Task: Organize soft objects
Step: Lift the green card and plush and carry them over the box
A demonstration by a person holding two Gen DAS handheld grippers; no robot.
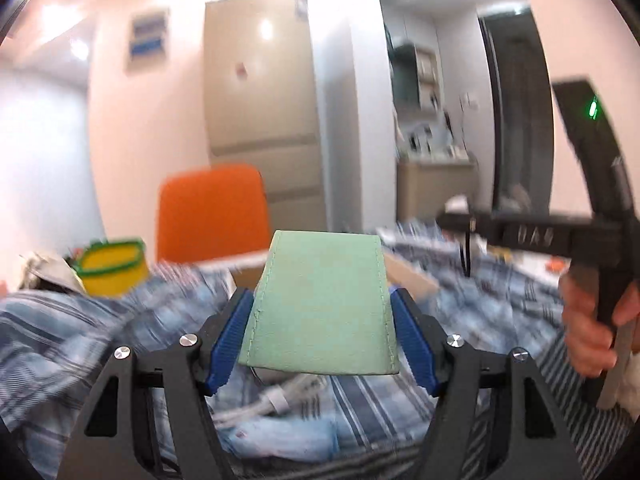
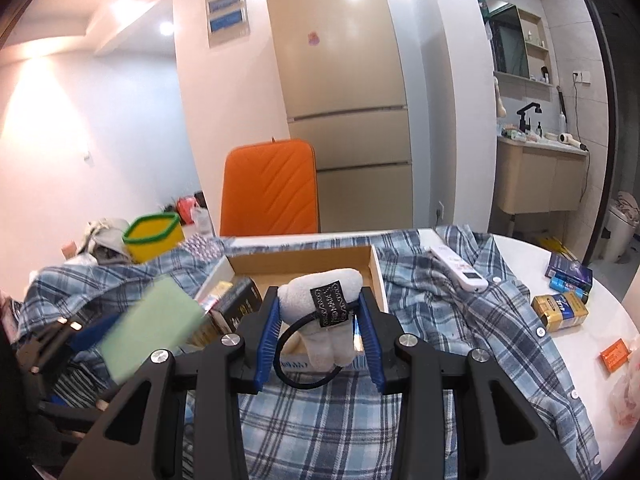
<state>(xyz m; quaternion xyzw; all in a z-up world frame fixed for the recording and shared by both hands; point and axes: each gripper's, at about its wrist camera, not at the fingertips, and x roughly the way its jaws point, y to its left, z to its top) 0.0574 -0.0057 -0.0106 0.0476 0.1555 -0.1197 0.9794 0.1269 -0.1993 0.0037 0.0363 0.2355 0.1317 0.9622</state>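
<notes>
My left gripper (image 1: 322,312) is shut on a pale green stitched soft pouch (image 1: 322,304), held up above the blue plaid shirt (image 1: 472,304); its blue pads (image 1: 230,334) press both sides. In the right wrist view the same green pouch (image 2: 154,326) appears blurred at the left. My right gripper (image 2: 318,318) is shut on a grey plush toy (image 2: 320,300) with a black label and a black loop, just in front of a shallow wooden tray (image 2: 378,276).
A yellow, green-rimmed basket (image 2: 154,238) and an orange chair (image 2: 270,192) stand behind the table. A white remote (image 2: 460,268), boxes (image 2: 560,310) and an orange packet (image 2: 614,354) lie at the right. A dark box (image 2: 240,302) sits by the tray. White cable (image 1: 276,398) lies under the left gripper.
</notes>
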